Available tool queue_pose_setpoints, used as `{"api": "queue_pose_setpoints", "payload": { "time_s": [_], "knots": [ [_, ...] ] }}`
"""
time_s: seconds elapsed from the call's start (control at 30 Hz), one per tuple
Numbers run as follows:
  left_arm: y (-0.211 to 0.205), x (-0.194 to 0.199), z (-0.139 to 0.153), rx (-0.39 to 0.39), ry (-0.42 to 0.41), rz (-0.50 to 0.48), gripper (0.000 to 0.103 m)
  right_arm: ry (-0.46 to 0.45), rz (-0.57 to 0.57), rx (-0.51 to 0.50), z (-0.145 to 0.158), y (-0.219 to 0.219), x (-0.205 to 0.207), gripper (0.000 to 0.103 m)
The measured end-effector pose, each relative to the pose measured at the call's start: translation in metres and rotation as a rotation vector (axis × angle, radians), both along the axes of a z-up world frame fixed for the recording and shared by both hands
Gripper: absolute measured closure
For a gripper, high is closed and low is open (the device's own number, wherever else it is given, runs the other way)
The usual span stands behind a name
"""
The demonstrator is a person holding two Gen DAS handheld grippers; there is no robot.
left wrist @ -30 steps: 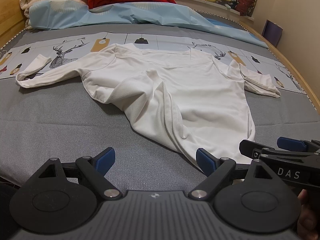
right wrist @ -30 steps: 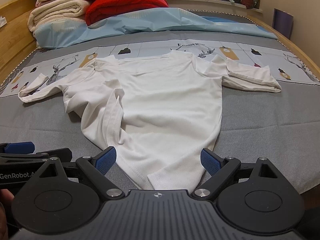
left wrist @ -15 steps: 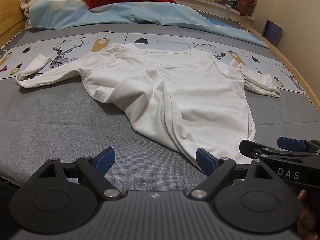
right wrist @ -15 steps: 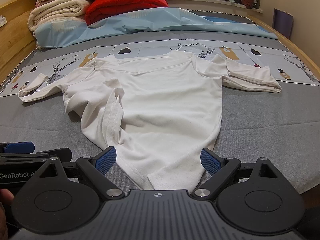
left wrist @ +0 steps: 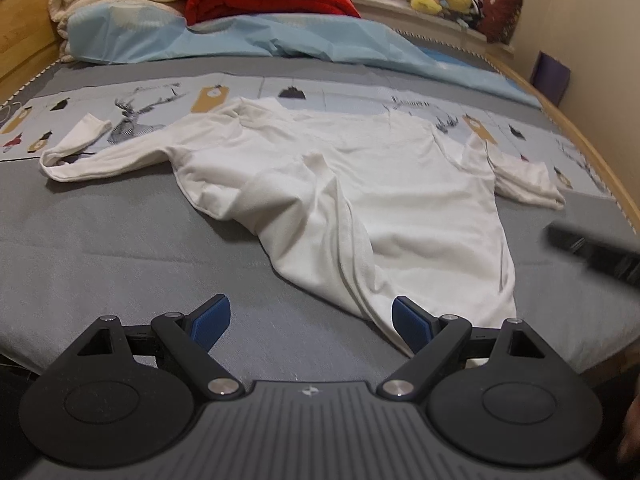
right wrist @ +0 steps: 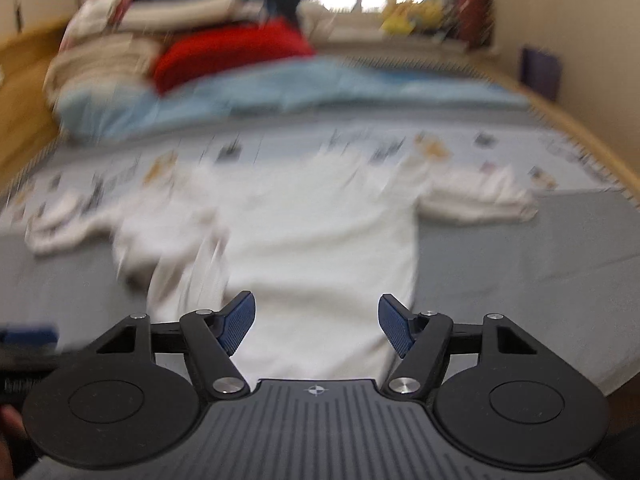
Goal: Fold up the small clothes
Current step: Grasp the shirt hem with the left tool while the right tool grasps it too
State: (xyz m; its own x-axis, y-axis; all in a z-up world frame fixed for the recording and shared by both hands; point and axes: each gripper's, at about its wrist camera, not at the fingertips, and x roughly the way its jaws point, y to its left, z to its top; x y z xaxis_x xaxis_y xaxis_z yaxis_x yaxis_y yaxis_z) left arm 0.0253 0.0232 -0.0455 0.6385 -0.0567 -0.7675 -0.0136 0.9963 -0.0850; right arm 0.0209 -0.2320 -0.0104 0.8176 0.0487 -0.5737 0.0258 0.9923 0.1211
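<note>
While my left hand barely shifts, my right is the one that moves: its view, sharp half a second ago, is now smeared with motion blur.

Right gripper [right wrist: 316, 322]: lifted and pushed forward from its spot at the near hem; in the left view it shows only as a dark blur at the right edge [left wrist: 592, 248], higher than a moment ago. Its blue pads sit closer together than before, yet a clear gap is left between them, with white cloth showing through it and nothing pinched.

Left gripper [left wrist: 310, 322]: wide apart, holding nothing, hovering at the near edge of the bed; its right pad [left wrist: 412, 322] overlaps the hem corner in the picture, but I cannot tell whether it touches.

Shirt [left wrist: 360, 200]: white, long-sleeved, lying flat on the grey bedspread [left wrist: 100, 248], neckline away from me. It has not moved. One sleeve [left wrist: 100, 156] stretches out to the left, the other sleeve [left wrist: 528, 180] is bunched at the right, and a raised ridge of loose cloth [left wrist: 340, 220] runs down the left half of the body.

Meaning for the task: no fold is made yet. I judge the right hand is heading for a grasp point, perhaps the right sleeve or side seam.

Risk: that ridge will get trapped in a fold unless smoothed first.
</note>
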Motion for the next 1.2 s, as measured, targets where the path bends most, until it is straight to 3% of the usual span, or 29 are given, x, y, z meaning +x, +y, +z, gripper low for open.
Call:
{"api": "queue_pose_setpoints", "payload": {
  "time_s": [0.1,0.17,0.23,0.33,0.4,0.57,0.67,0.77,0.9,1.03,1.07,1.13,1.2],
  "knots": [
    [0.011,0.010,0.011,-0.021,-0.025,-0.009,0.026,-0.033,-0.043,0.068,0.019,-0.034,0.015,0.037],
    [0.017,0.022,0.020,-0.032,-0.046,-0.053,0.059,-0.036,-0.027,0.068,0.025,-0.051,0.031,0.040],
    [0.020,0.040,0.028,-0.034,-0.064,-0.115,0.084,-0.040,-0.020,0.018,0.030,-0.064,0.049,0.042],
    [0.022,0.070,0.031,0.012,-0.087,-0.201,0.086,0.038,-0.012,0.023,0.015,-0.083,0.083,0.045],
    [0.024,0.091,0.023,0.038,-0.088,-0.231,0.086,0.119,0.005,0.033,-0.012,-0.088,0.105,0.045],
    [0.044,0.144,-0.014,-0.031,0.049,-0.135,0.086,0.379,0.033,0.096,-0.070,-0.093,0.139,0.045],
    [0.048,0.170,-0.023,-0.053,0.061,-0.112,0.083,0.509,0.074,0.104,-0.093,-0.085,0.151,0.045],
    [0.045,0.195,-0.035,-0.045,0.087,-0.088,0.075,0.608,0.094,0.094,-0.110,-0.079,0.155,0.045],
    [0.044,0.220,-0.051,-0.047,0.128,-0.053,0.066,0.663,0.130,0.102,-0.121,-0.070,0.159,0.047],
    [0.044,0.234,-0.065,-0.040,0.157,-0.058,0.067,0.689,0.173,0.034,-0.126,-0.062,0.161,0.081],
    [0.043,0.233,-0.066,-0.036,0.158,-0.074,0.077,0.686,0.174,0.037,-0.126,-0.063,0.161,0.092],
    [0.041,0.229,-0.065,-0.029,0.161,-0.119,0.096,0.682,0.154,0.057,-0.125,-0.069,0.160,0.096],
    [0.043,0.220,-0.059,-0.016,0.153,-0.145,0.097,0.675,0.125,0.069,-0.123,-0.077,0.158,0.097]
  ]
}}
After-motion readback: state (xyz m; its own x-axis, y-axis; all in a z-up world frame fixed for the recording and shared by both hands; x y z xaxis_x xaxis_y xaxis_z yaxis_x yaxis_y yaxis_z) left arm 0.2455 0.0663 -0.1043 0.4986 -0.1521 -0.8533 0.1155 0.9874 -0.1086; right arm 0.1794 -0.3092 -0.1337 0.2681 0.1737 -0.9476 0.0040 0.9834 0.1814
